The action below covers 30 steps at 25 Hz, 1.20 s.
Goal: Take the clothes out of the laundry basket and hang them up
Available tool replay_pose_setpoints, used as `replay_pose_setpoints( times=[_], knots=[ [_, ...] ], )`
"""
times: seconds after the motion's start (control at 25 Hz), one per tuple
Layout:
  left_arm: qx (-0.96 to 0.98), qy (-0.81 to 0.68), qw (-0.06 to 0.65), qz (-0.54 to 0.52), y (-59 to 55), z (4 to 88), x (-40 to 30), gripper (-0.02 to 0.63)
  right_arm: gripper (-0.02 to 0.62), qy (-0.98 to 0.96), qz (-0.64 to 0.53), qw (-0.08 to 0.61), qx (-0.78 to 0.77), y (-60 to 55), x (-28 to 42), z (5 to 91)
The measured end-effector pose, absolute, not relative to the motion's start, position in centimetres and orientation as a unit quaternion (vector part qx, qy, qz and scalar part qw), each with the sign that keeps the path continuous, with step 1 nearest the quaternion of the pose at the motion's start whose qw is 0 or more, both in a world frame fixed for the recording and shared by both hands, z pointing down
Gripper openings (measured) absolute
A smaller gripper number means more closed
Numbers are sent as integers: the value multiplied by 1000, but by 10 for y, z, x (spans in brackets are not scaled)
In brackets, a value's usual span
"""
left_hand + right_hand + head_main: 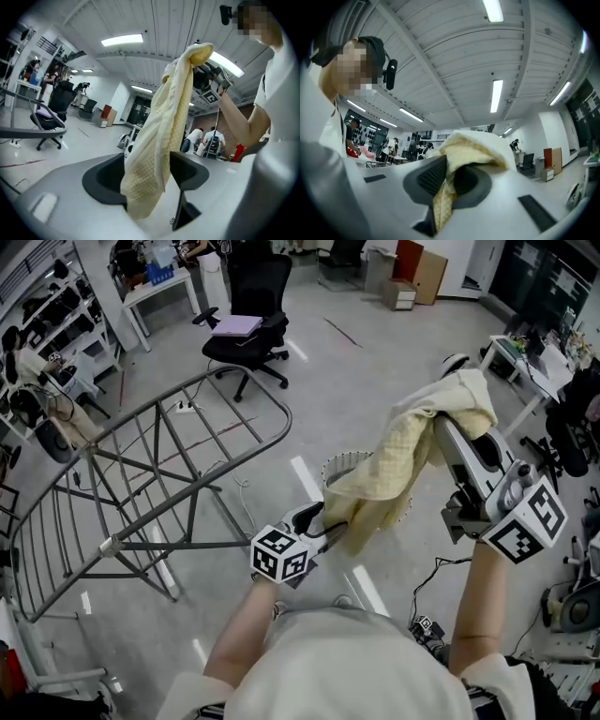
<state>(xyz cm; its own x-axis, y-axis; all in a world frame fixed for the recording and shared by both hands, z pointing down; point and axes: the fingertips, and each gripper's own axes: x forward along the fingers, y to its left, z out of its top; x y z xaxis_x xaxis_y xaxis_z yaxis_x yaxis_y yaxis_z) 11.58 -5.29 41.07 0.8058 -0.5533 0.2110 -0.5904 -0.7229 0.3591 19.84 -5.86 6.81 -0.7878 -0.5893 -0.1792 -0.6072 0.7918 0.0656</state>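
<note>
Yellow cloth [403, 460] hangs pinched in the right claw [447, 176], its lower end loose inside the wide-open left claw [147, 176].

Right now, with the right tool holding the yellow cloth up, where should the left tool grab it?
Take the lower end of the cloth, from the side. It hangs as one narrow bunched strip from the right tool, and its bottom sits between the left tool's open jaws; closing there likely lets you spread it.
</note>
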Motion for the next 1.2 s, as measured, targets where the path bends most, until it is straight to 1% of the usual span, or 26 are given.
replay_pose_setpoints(
  times=[0.04,0.08,0.12,0.16,0.2,0.28,0.4,0.52,0.64,0.8,0.92,1.0,1.12,1.2],
  knots=[
    [933,-289,209,45,-47,408,121,291,31,942,56,83,-321,-59,196,67],
    [937,-278,204,49,-42,407,123,223,31,939,55,86,-328,-61,193,67],
    [939,-276,198,54,-39,406,121,114,31,936,56,85,-336,-63,190,68],
    [938,-282,193,58,-37,406,115,29,31,933,58,80,-345,-65,188,71],
    [935,-295,188,63,-37,406,103,15,31,930,58,73,-356,-67,188,76],
    [922,-338,175,75,-40,402,68,15,31,922,54,54,-380,-73,192,90],
    [894,-419,129,95,-48,381,3,15,32,910,14,18,-415,-87,206,131],
    [862,-492,74,91,-52,343,-54,15,37,901,-55,-48,-428,-98,215,207],
    [829,-555,27,67,-54,296,-96,14,48,895,-134,-104,-413,-95,204,291],
    [801,-597,-27,31,-47,242,-129,14,51,881,-246,-96,-392,-86,176,377],
    [794,-604,-62,30,-43,220,-136,14,89,877,-295,-129,-356,-74,144,436],
    [786,-612,-82,32,-42,209,-141,14,107,881,-332,-131,-310,-60,113,460],
    [754,-647,-107,38,-42,192,-163,14,104,878,-408,-85,-233,-44,71,464],
    [732,-671,-111,43,-40,186,-187,14,86,873,-441,-56,-199,-42,53,456]
  ],
)
